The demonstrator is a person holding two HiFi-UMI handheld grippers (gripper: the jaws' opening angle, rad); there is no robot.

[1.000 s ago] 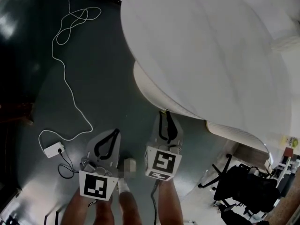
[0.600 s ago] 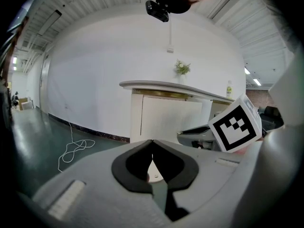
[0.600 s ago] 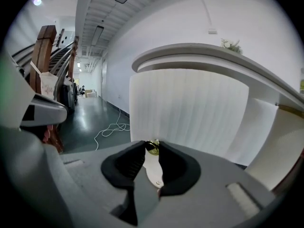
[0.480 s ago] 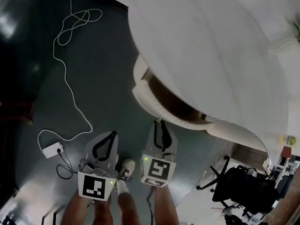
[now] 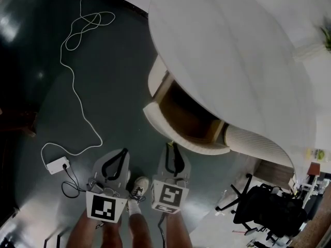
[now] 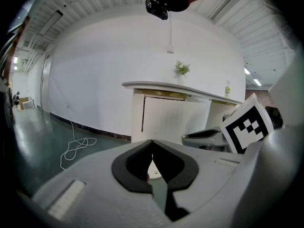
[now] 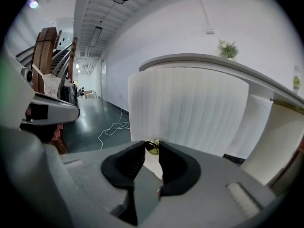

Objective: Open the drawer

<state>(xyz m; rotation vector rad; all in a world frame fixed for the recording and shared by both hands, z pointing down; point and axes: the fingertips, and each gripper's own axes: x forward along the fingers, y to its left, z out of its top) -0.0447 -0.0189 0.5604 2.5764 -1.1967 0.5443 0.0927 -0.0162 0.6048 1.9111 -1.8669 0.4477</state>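
— Where is the drawer?
— It stands open, out from under the white oval tabletop. It has a curved, ribbed white front, a brown inside and a small gold knob.
— And the tongs?
— The right tongs clamp that knob. The left tongs are together and empty, just beside them above the dark floor.

**Drawer open under the counter, right tongs at its front**

I see the drawer pulled out from beneath the white counter, its brown inside showing. My right tongs point at its pale curved front, tips against it. My left tongs hang just beside them over the dark floor, apart from the drawer. A white cable trails across the floor to a small plug box. A black chair stands at lower right.
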